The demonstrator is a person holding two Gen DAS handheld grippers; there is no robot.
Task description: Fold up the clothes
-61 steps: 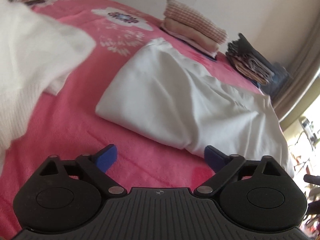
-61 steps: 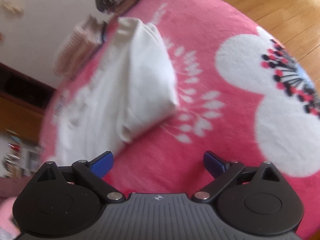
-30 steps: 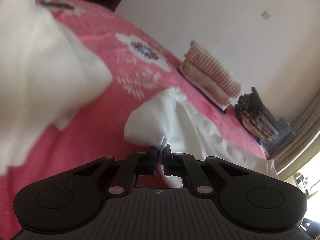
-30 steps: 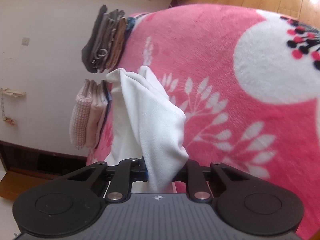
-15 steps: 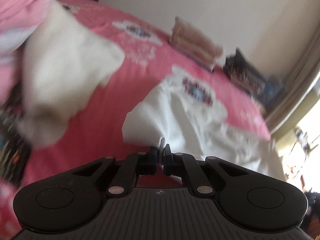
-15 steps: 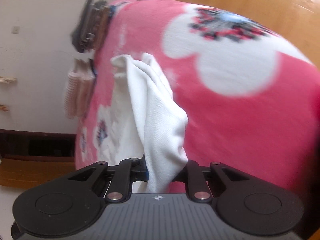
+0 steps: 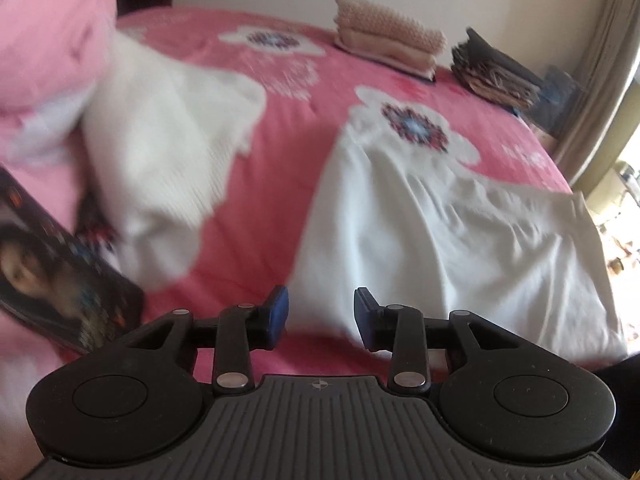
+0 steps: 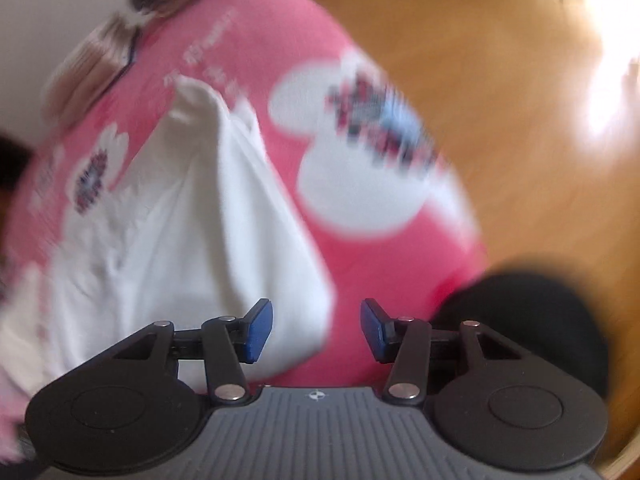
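left gripper [image 7: 320, 314] jaws just opened, empty | right gripper [image 8: 317, 330] likewise | white garment [image 7: 440, 236] lies ahead, long axis toward upper right

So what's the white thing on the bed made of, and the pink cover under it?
The white garment looks like thin, matte woven cotton: soft creases, no shine. The pink bedcover looks like plush fleece, fuzzy and dull, with printed white flowers. Blur makes both guesses.
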